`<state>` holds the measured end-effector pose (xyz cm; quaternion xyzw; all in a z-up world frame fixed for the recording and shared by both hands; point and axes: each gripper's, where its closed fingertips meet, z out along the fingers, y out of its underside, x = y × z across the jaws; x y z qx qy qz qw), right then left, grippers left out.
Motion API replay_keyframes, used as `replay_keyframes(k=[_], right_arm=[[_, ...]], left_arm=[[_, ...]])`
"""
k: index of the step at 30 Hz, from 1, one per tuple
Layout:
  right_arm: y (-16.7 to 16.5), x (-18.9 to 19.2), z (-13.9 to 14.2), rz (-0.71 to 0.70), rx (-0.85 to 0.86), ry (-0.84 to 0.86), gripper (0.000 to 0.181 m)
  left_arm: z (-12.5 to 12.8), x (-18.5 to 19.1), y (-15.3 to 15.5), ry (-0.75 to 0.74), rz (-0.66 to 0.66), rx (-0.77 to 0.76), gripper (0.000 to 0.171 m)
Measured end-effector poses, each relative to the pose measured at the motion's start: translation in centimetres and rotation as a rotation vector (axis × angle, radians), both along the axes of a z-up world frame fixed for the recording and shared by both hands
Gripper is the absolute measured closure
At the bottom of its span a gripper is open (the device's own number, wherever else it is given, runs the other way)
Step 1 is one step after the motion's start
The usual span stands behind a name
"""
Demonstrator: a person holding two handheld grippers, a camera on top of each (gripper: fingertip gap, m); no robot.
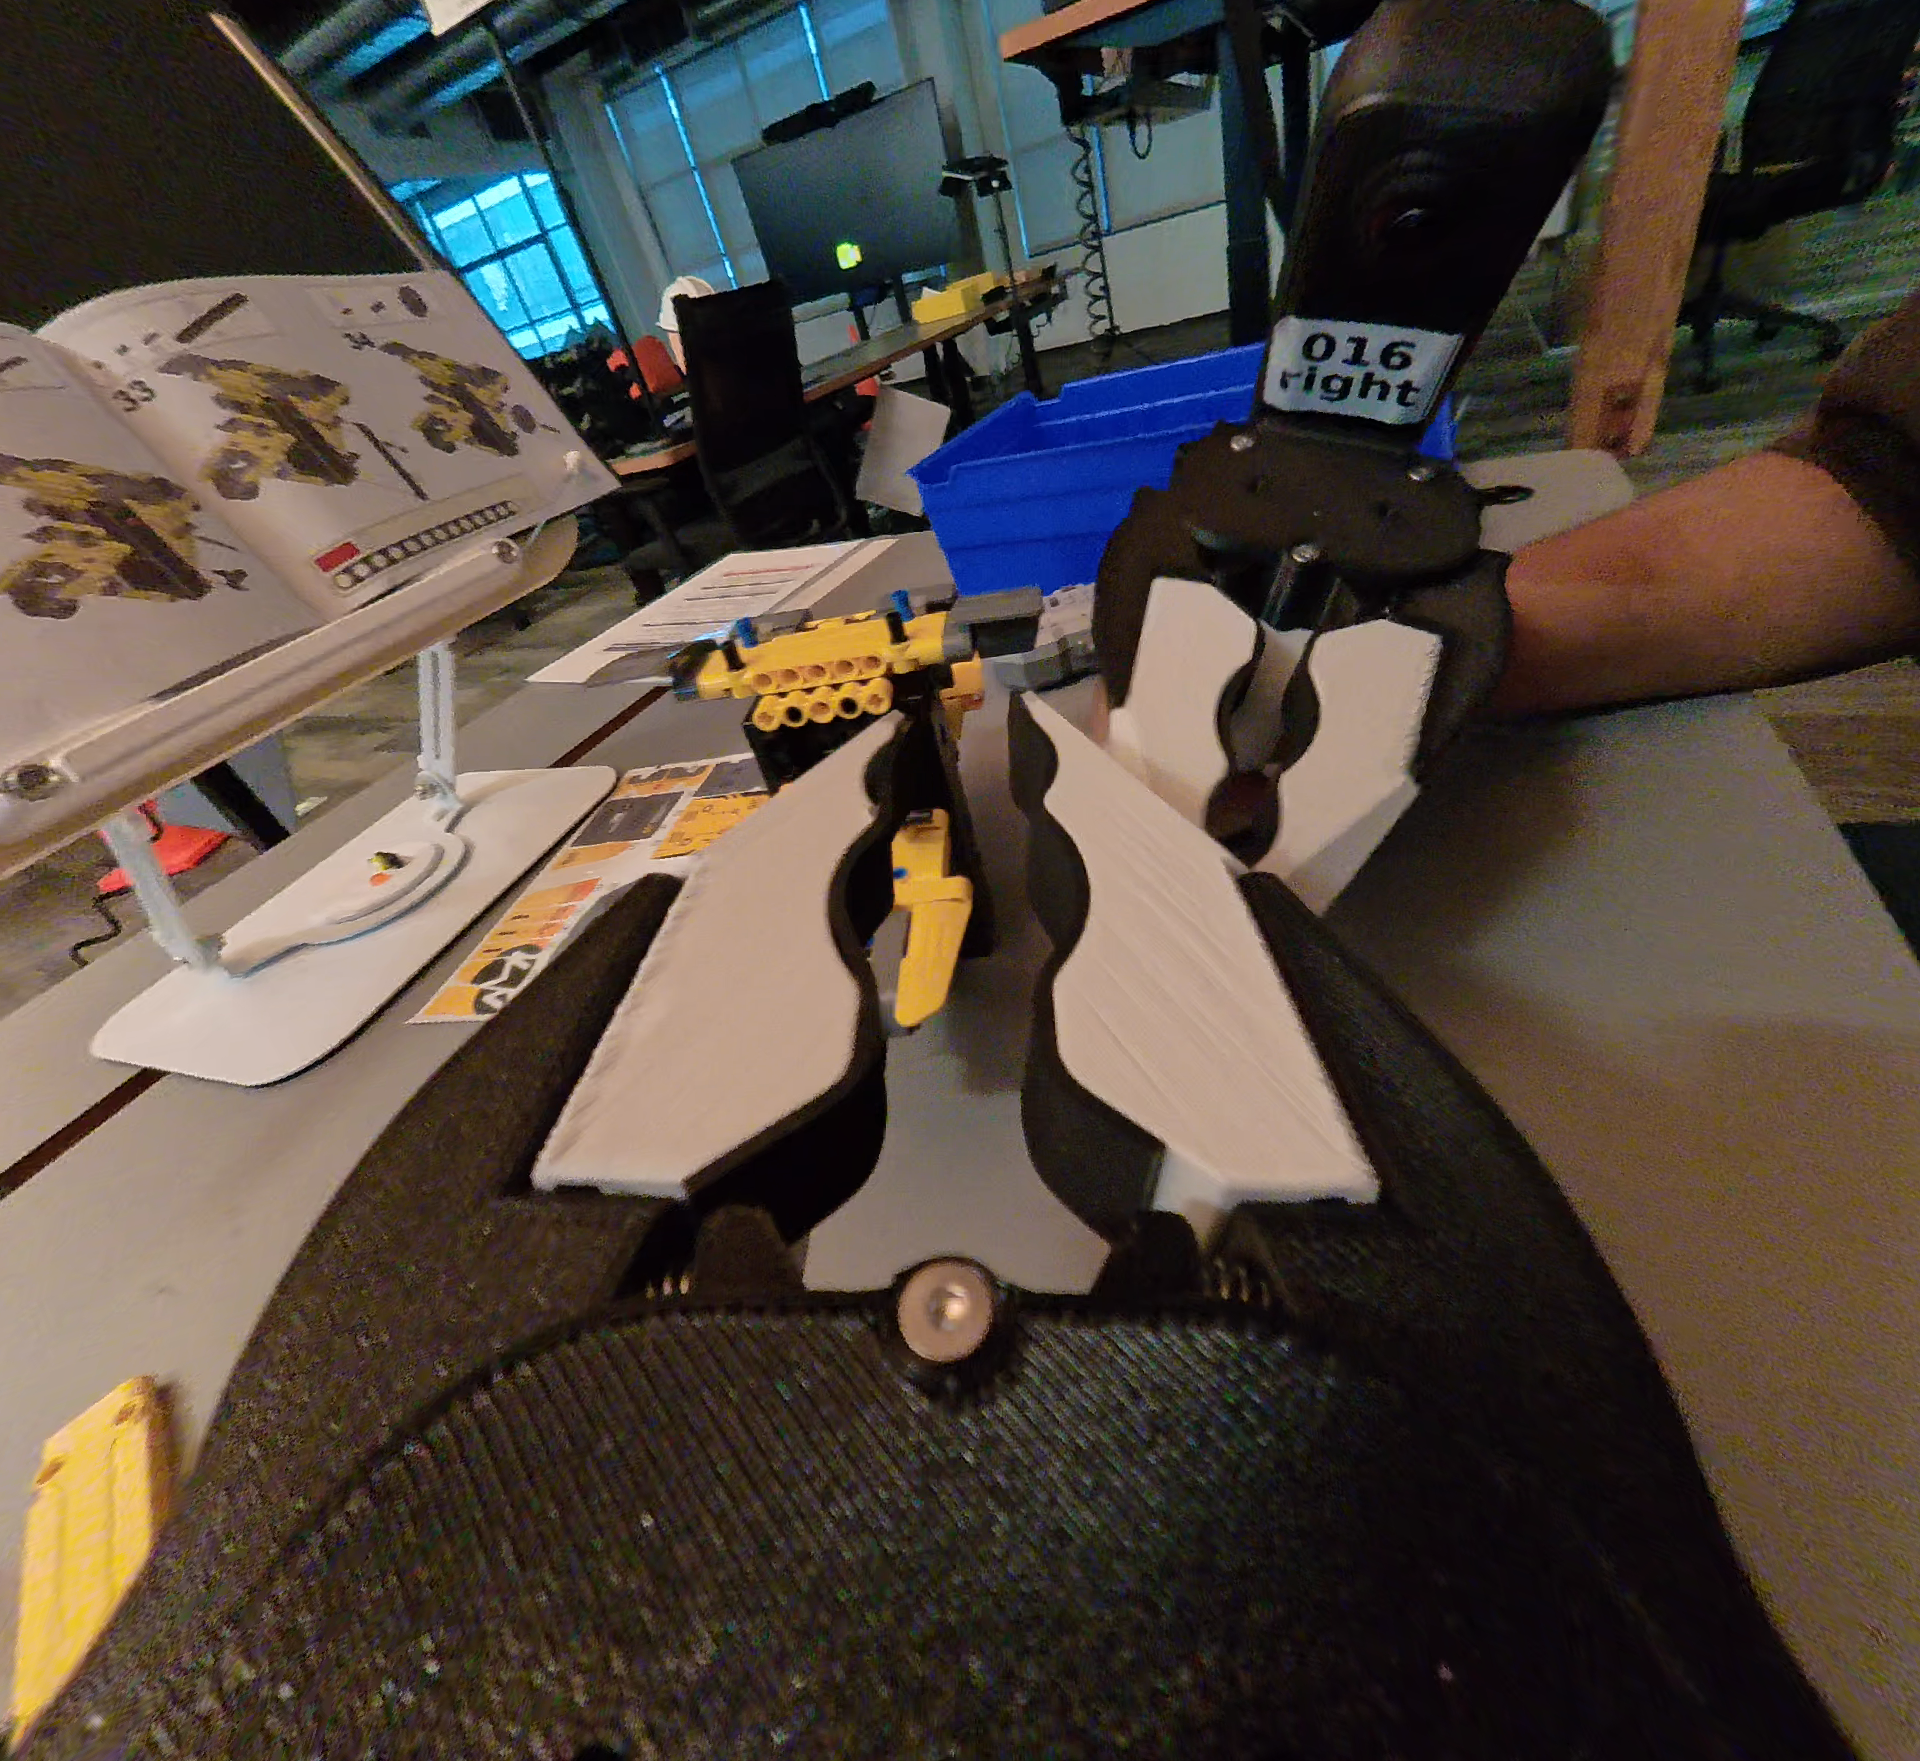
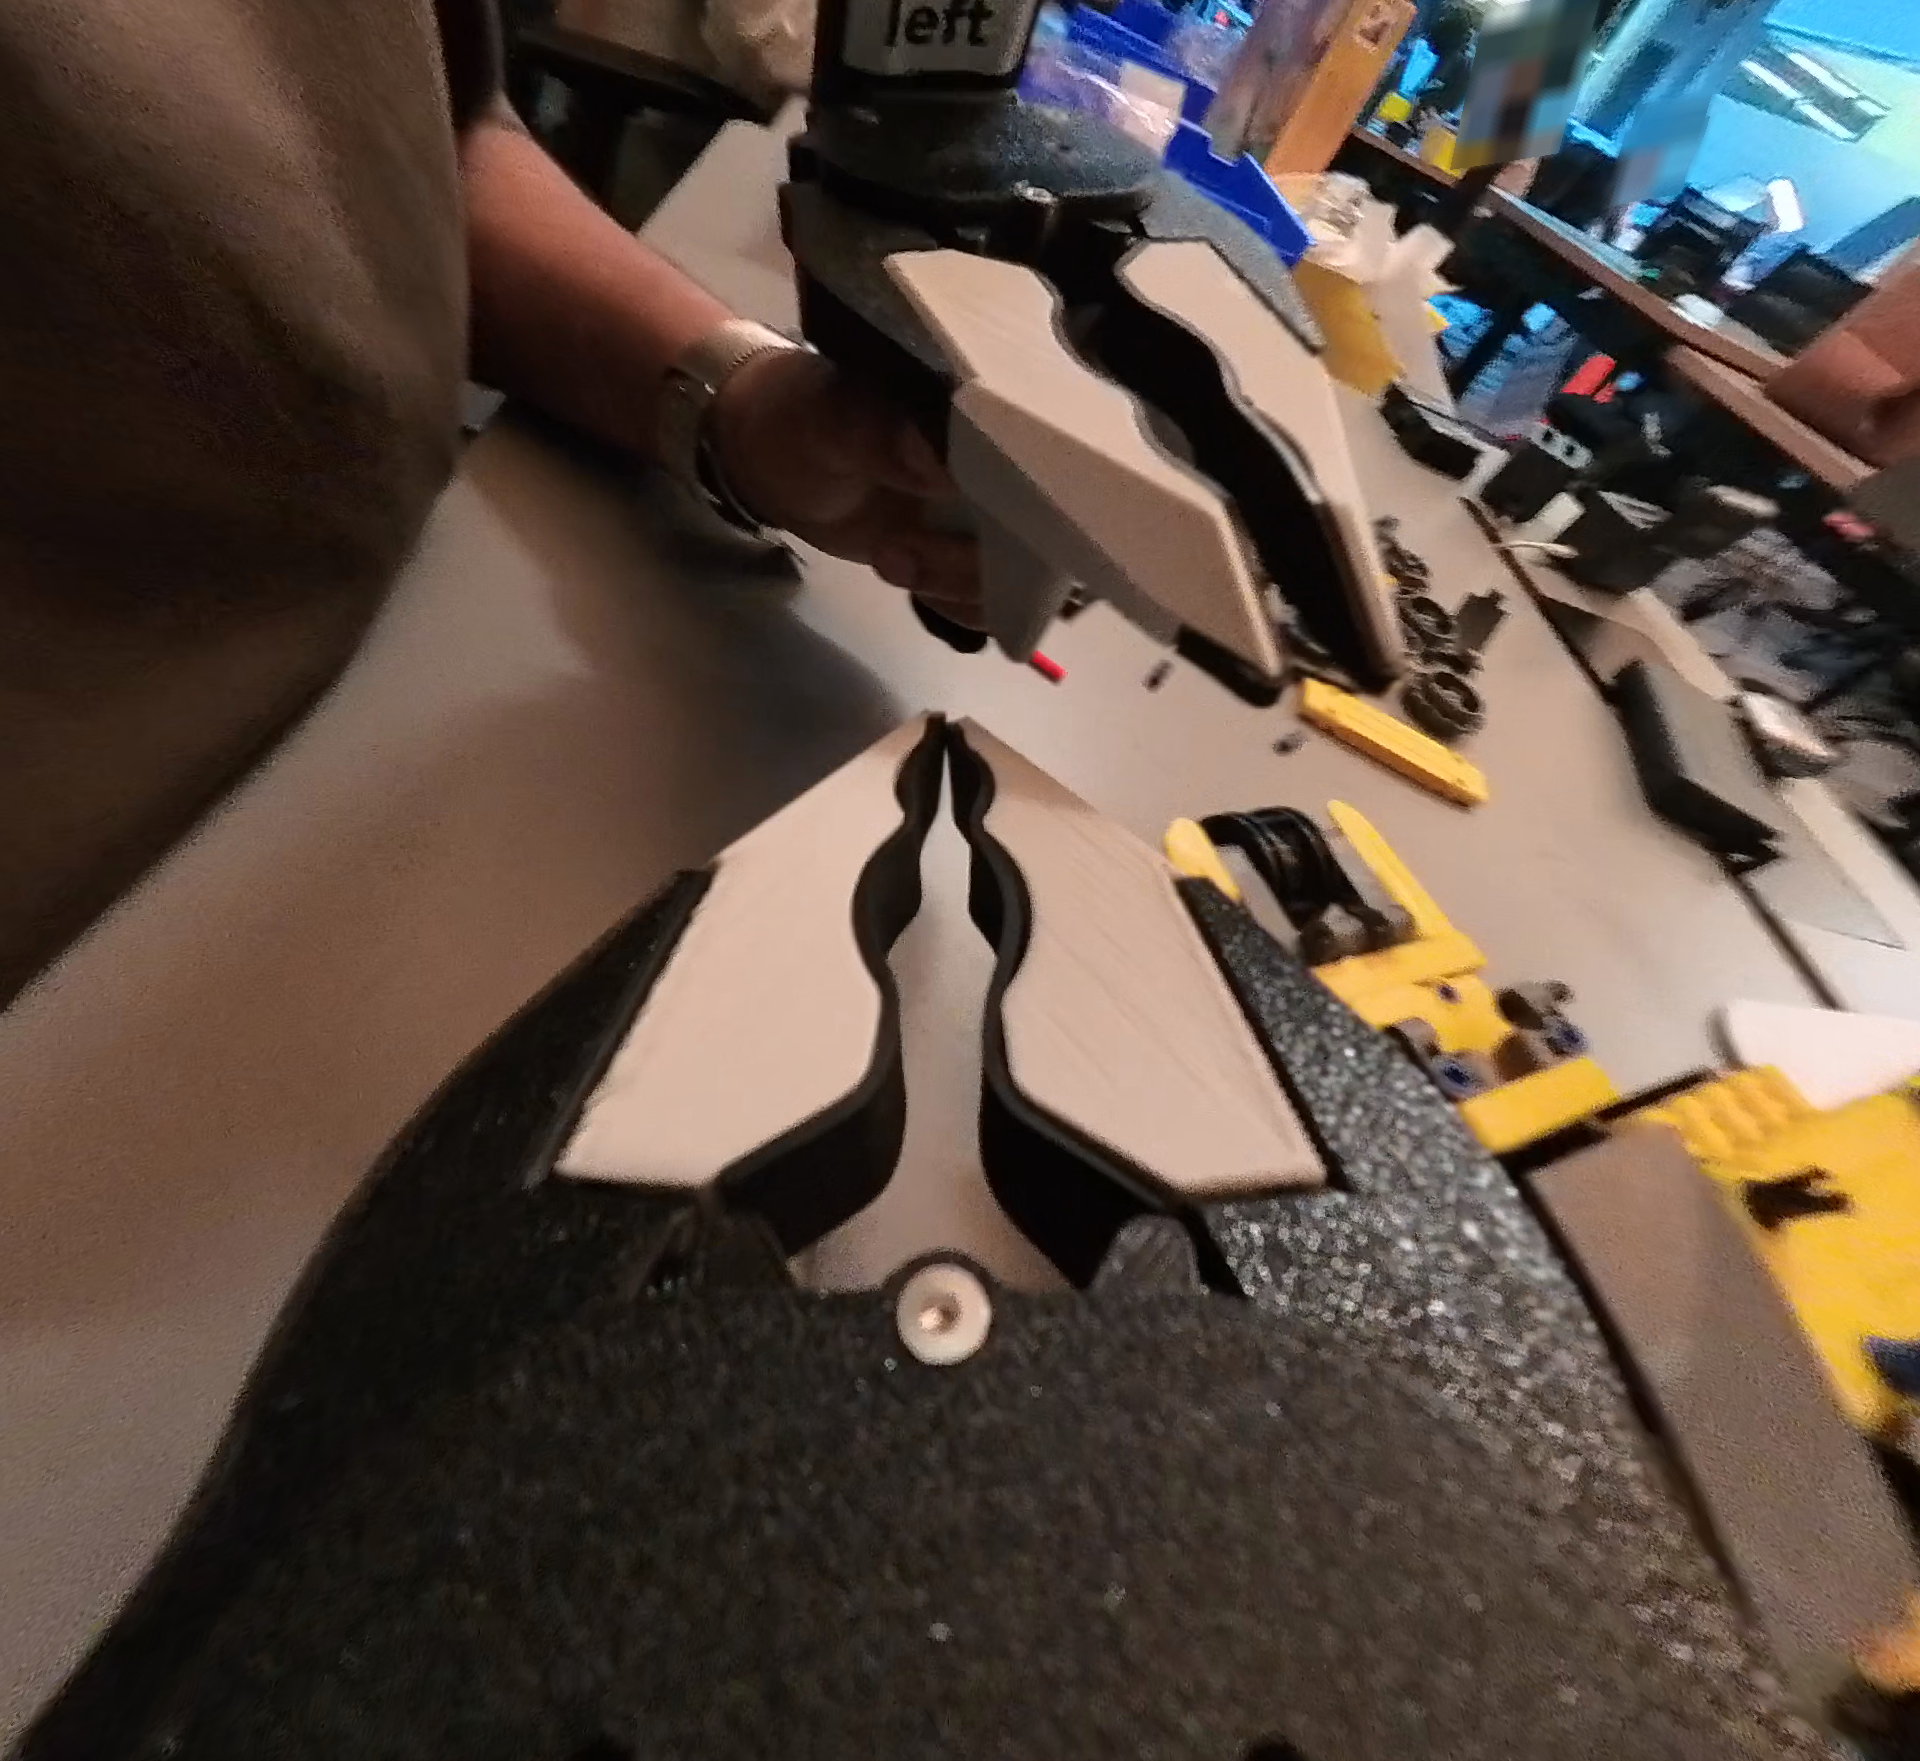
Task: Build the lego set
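Observation:
A yellow and black brick model (image 1: 831, 672) stands on the grey table (image 1: 1662, 984). My left gripper (image 1: 956, 724) is open, with its fingers on either side of the model's lower yellow part (image 1: 930, 922), which shows in the gap unpinched. In the right wrist view the left gripper (image 2: 1320, 667) points down at the table next to black wheels (image 2: 1439, 703) and a yellow beam (image 2: 1392, 755). My right gripper (image 2: 940, 735) is shut with nothing visible between its pads. It hovers over bare table with the model (image 2: 1392, 963) to its right. It also shows in the left wrist view (image 1: 1262, 766), facing the left gripper.
An open instruction booklet (image 1: 260, 464) rests on a white stand at the left, with sticker sheets (image 1: 644, 818) beside it. A blue bin (image 1: 1049, 485) stands behind the model. A loose yellow part (image 1: 94, 1524) lies near left. The person's torso (image 2: 208, 361) fills the left. A small red pin (image 2: 1047, 667) lies on the table. About 25 cm separates my left fingertips from the yellow beam (image 2: 1392, 755).

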<state>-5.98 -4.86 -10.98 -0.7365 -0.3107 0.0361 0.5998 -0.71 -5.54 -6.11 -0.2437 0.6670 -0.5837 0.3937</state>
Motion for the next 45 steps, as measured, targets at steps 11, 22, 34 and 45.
replay_keyframes(k=[11,22,34,45], right_arm=[[-1.4,1.9,-1.4,-0.041,-0.091,0.09,0.172],[-1.0,3.9,-1.5,-0.113,-0.11,0.125,0.168],[-0.9,3.6,-2.2,-0.121,-0.118,0.054,0.166],[-0.8,3.7,-2.2,-0.126,-0.117,0.059,0.165]], left_arm=[[-1.3,-0.9,-1.7,0.059,-0.191,-0.062,0.151],[-2.9,-0.7,-2.3,0.133,-0.237,-0.067,0.148],[-3.7,-0.2,-2.0,0.119,-0.2,0.013,0.148],[-3.4,0.1,-1.5,0.141,-0.194,-0.033,0.148]])
